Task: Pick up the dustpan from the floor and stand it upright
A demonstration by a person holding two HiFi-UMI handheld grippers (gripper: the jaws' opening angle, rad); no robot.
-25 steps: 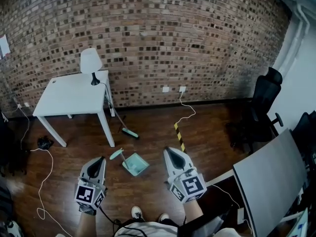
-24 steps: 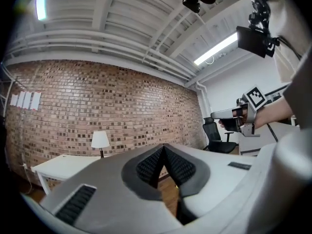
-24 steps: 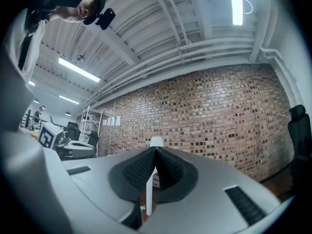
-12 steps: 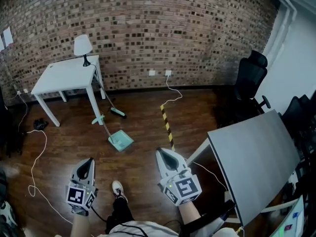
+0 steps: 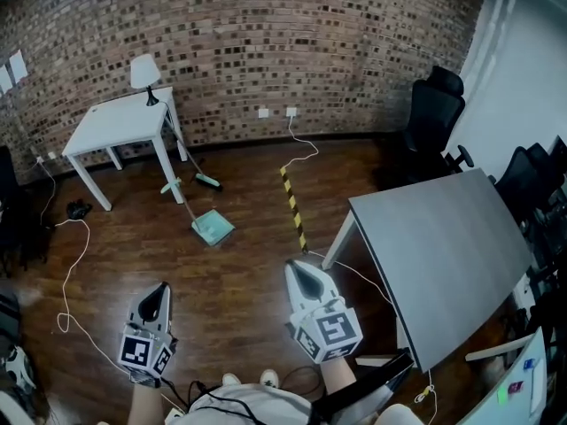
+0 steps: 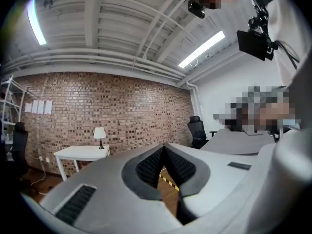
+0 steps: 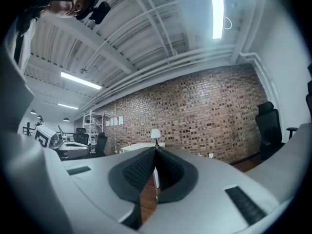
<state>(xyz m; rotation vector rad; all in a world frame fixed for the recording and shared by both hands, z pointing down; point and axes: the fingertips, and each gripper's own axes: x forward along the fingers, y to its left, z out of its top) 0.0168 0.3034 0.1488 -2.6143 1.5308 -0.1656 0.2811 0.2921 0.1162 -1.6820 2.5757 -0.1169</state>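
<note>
A mint-green dustpan (image 5: pixel 213 228) lies flat on the wooden floor, its long handle running up-left toward the white table (image 5: pixel 120 129). A matching broom (image 5: pixel 209 182) lies nearby, its handle leaning at the table's leg. My left gripper (image 5: pixel 160 289) is shut and empty, low at the left, well short of the dustpan. My right gripper (image 5: pixel 297 270) is shut and empty too, to the right of the dustpan and nearer to me. Both point level at the brick wall; their tips meet in the left gripper view (image 6: pixel 163 146) and the right gripper view (image 7: pixel 155 149).
A grey desk (image 5: pixel 443 255) stands close on the right, with black office chairs (image 5: pixel 434 118) behind it. A yellow-black striped strip (image 5: pixel 293 206) and white cables (image 5: pixel 75 264) lie on the floor. A lamp (image 5: pixel 144 73) stands on the white table. My shoes show at the bottom edge.
I have backed away from the wall: the dustpan, broom and table have shrunk and slid up the head view, and the grey desk has come further in. Both grippers stayed shut.
</note>
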